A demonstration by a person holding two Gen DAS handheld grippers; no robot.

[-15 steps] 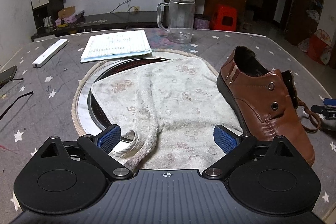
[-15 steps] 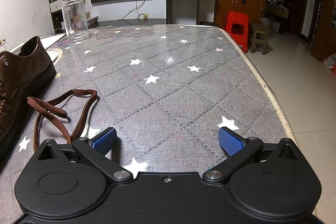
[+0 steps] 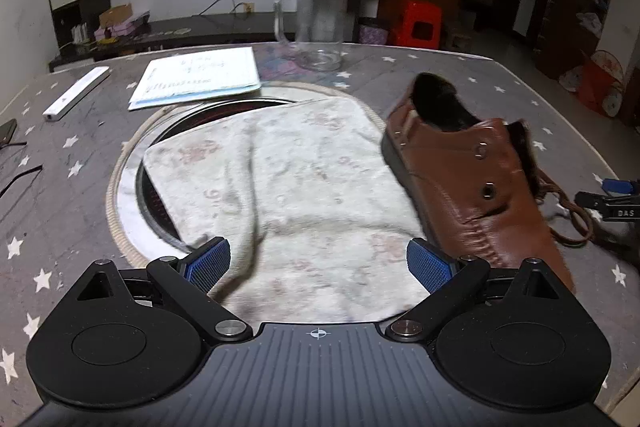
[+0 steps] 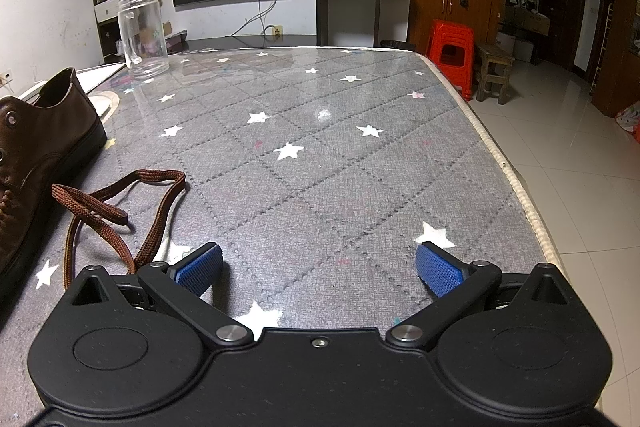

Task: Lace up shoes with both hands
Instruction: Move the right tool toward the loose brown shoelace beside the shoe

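The table (image 4: 320, 163), under a grey starred cover, has wide bare room ahead of the right claw (image 4: 320, 267), and its right edge runs close by, with tiled floor beyond. On the left side the free ground is narrower: a towel (image 3: 304, 195) lies over a round inset in the middle, with papers (image 3: 200, 77) and a glass mug (image 3: 320, 23) behind it. The left claw (image 3: 318, 261) is spread wide over the near end of the towel and holds nothing. The shoe (image 3: 472, 187) lies just right of it, toe beside the right-hand finger, heel toward the mug. The right claw is likewise wide open and empty; the lace (image 4: 120, 211) lies loose just ahead of its left finger, trailing from the shoe at that view's left border.
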